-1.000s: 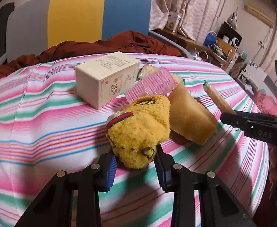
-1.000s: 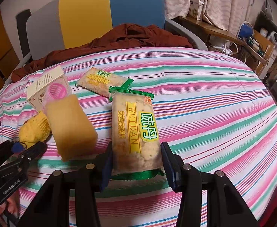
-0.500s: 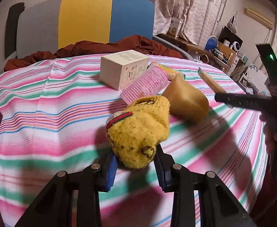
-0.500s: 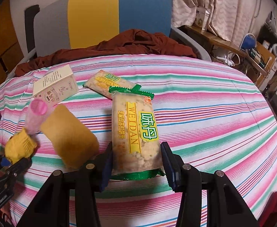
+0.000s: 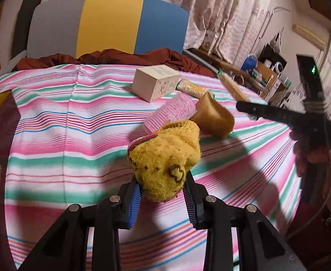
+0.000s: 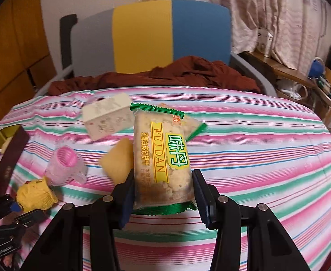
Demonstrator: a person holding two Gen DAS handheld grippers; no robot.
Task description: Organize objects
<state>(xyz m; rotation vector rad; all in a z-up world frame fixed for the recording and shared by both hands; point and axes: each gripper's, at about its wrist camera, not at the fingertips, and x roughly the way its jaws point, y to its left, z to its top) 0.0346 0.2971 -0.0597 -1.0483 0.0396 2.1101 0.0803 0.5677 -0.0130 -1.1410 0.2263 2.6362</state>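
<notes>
Above the pink-, green- and white-striped bedspread (image 5: 52, 122), the left gripper (image 5: 163, 199) clenches a fuzzy yellow knitted sock (image 5: 165, 158), while the right gripper (image 6: 163, 197) grips a clear green-ended cracker packet (image 6: 163, 158) upright between its pads.

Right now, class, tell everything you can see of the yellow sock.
The yellow sock is fuzzy knit, bunched into a lump, with dark brown markings and a red-and-green striped band at its cuff. The left gripper holds it, blue-padded fingers pressing both sides, above the striped cloth.
</notes>
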